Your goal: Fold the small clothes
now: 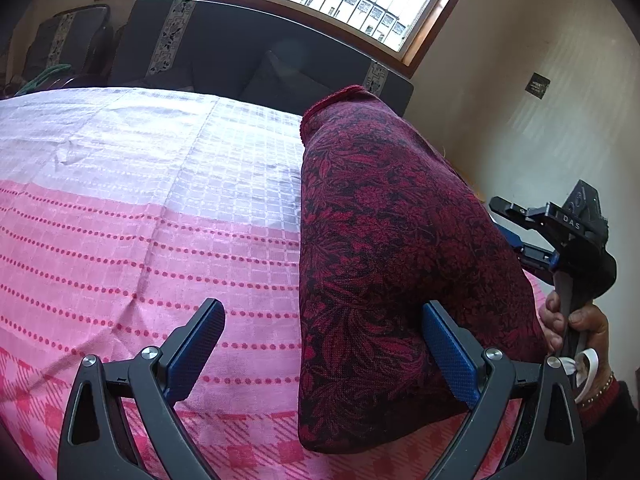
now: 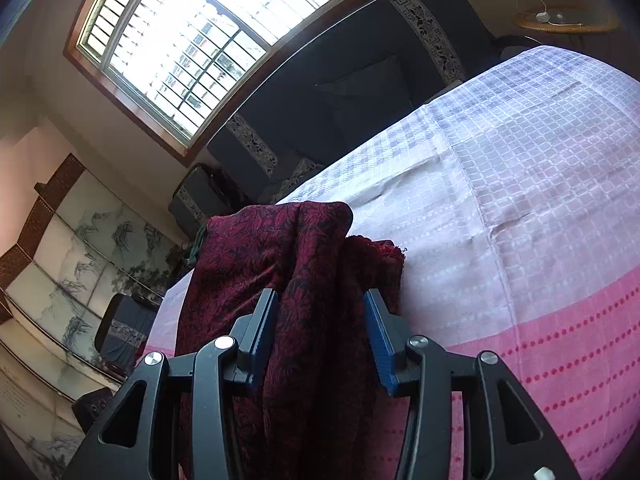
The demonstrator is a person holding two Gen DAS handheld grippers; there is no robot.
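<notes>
A dark red garment with a black leaf pattern [image 1: 392,240] stands bunched up on the pink and white checked bedcover [image 1: 140,220]. My left gripper [image 1: 328,332] is open wide near the front edge, its right finger [image 1: 448,344] against the garment's lower part and its left finger over bare cover. In the right wrist view the garment [image 2: 280,256] hangs in a thick fold between the fingers of my right gripper [image 2: 322,316]. Its jaws stand apart and the right pad [image 2: 378,332] shows no clear pressure on the cloth. A hand [image 1: 576,320] holds that gripper's handle behind the garment.
A dark sofa with patterned bands [image 1: 240,48] runs along the far edge of the bed under a barred window [image 2: 192,40]. A folding screen with ink paintings [image 2: 80,264] stands at one side. A small wicker table [image 2: 568,20] sits beyond the bed's far corner.
</notes>
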